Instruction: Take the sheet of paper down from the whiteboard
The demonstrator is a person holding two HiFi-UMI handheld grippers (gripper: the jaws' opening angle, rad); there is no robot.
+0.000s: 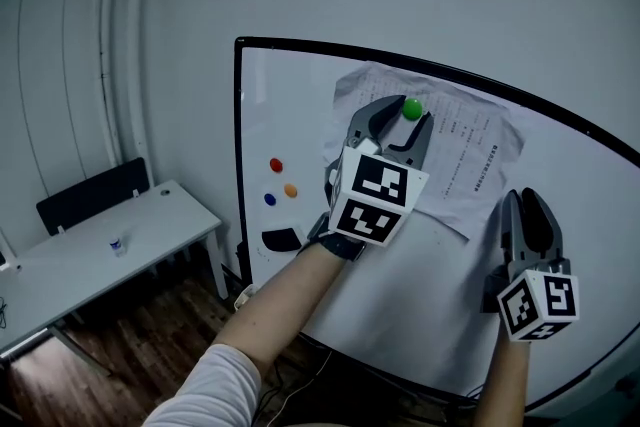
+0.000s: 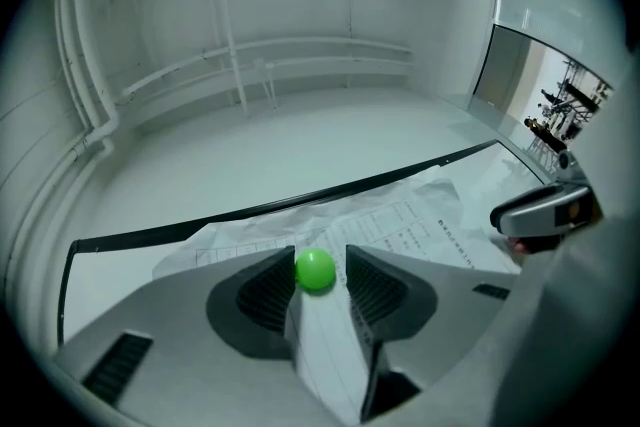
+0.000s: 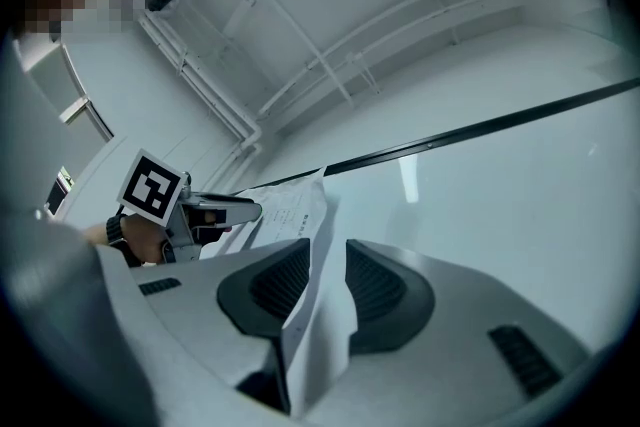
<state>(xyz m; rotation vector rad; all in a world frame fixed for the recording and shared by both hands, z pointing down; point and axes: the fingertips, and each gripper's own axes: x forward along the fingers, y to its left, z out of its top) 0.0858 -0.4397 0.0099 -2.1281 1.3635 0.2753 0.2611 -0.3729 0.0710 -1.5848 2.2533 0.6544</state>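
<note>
A crumpled printed sheet of paper [image 1: 470, 165] hangs on the whiteboard [image 1: 300, 95], pinned near its top by a round green magnet [image 1: 412, 109]. My left gripper [image 1: 407, 113] stands open around that magnet. In the left gripper view the magnet [image 2: 316, 270] sits between the jaw tips, against the left one and with a small gap to the right one. My right gripper [image 1: 522, 200] is at the sheet's lower right edge. In the right gripper view a fold of the paper [image 3: 320, 315] stands loosely between the open jaws of the right gripper [image 3: 328, 255].
Red [image 1: 276, 165], orange [image 1: 290, 190] and blue [image 1: 269, 199] magnets and a black eraser [image 1: 282, 239] sit on the board's left part. A white table [image 1: 100, 255] with a small bottle [image 1: 118, 244] and a black chair [image 1: 90, 195] stand to the left.
</note>
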